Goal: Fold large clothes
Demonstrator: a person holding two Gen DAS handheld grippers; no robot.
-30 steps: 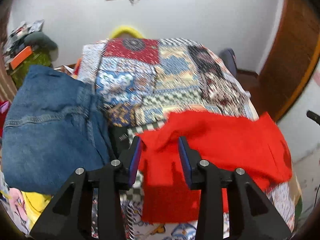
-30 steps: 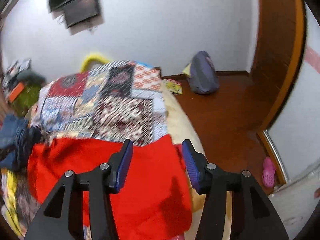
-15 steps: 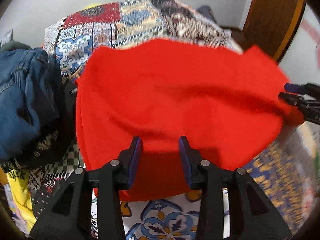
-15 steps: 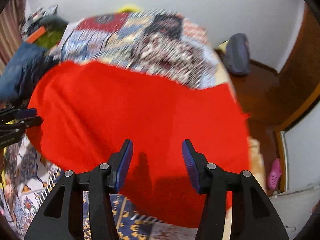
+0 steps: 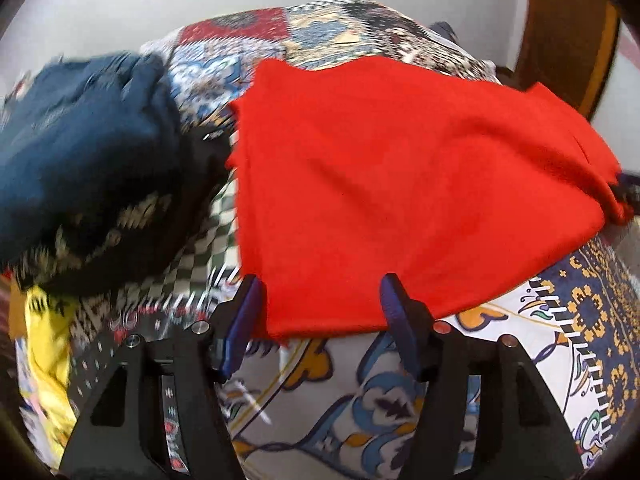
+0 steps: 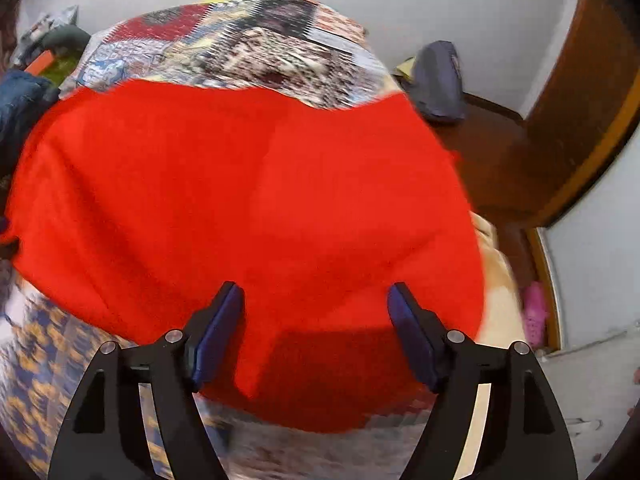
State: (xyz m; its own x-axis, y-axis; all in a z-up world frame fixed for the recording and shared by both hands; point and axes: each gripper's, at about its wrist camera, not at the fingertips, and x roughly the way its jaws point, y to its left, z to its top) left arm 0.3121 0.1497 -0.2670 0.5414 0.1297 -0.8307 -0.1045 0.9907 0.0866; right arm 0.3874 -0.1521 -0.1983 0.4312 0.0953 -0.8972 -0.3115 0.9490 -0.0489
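A bed fills both views, covered by a patchwork bedspread (image 5: 332, 36) of red, blue, cream and black-and-white patterned squares toward the top of the frame and a white sheet with blue and orange floral print (image 5: 552, 320) nearer the bottom. Behind it stands a plain white wall (image 6: 400, 4); a dark wooden door (image 6: 580, 92) with a lighter frame takes the right side of the right wrist view, above a brown wooden floor. A grey-blue bag (image 6: 438, 80) sits on that floor against the wall, and a pink clog (image 6: 534, 312) lies at the lower right.

The red garment (image 5: 400, 184) lies spread on the bed, in the centre and right of the left wrist view and across the middle of the right wrist view (image 6: 240, 208). At the left, a heap of dark blue denim (image 5: 80, 140) rests on other dark patterned clothes, with a yellow garment (image 5: 48, 340) below; black lettering on the yellow cloth is too blurred to read.

The left tool (image 5: 320, 308) is spread wide, its blue pads (image 5: 244, 320) to either side of the red garment's near edge, pinching nothing. The right tool (image 6: 316, 316) is likewise spread wide over the red cloth.
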